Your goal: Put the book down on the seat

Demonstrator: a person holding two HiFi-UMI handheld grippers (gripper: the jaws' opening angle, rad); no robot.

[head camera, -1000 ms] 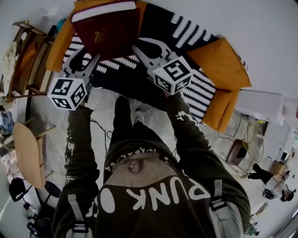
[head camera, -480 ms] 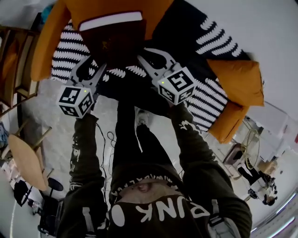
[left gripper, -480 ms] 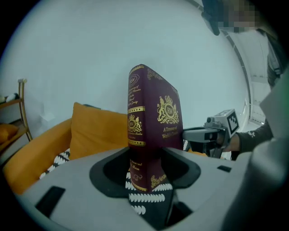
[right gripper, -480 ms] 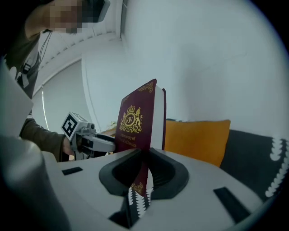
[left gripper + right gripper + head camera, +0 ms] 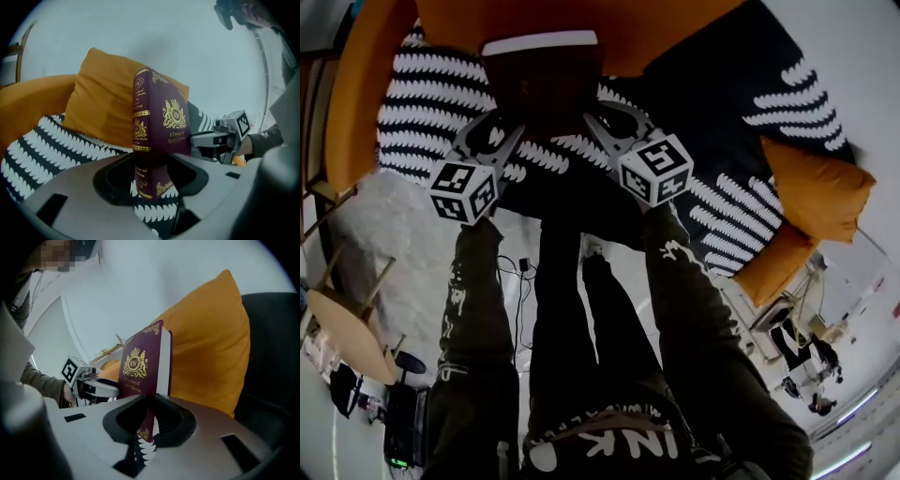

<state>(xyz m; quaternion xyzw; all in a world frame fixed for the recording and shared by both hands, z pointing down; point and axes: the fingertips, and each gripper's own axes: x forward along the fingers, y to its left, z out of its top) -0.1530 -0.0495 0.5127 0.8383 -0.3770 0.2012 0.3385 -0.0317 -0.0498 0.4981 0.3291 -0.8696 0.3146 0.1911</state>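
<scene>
A maroon book with gold print (image 5: 544, 84) is held upright between both grippers, its white page edge toward the sofa back. My left gripper (image 5: 502, 136) is shut on its spine side and my right gripper (image 5: 605, 127) on the opposite side. In the left gripper view the book (image 5: 159, 131) stands in the shut jaws of the left gripper (image 5: 152, 168), over the black-and-white patterned seat (image 5: 47, 145). In the right gripper view the right gripper (image 5: 149, 411) pinches the book's (image 5: 140, 366) lower edge. Whether the book touches the seat (image 5: 431, 84) is hidden.
An orange cushion (image 5: 103, 103) leans on the sofa back behind the book. More orange cushions (image 5: 820, 187) lie at the sofa's right end. A round wooden table (image 5: 342, 328) stands on the floor at left. Another person (image 5: 806, 361) is at the far lower right.
Both grippers have carried the book farther over the sofa seat, toward the orange back cushion. The person has leaned forward. Both grips are unchanged.
</scene>
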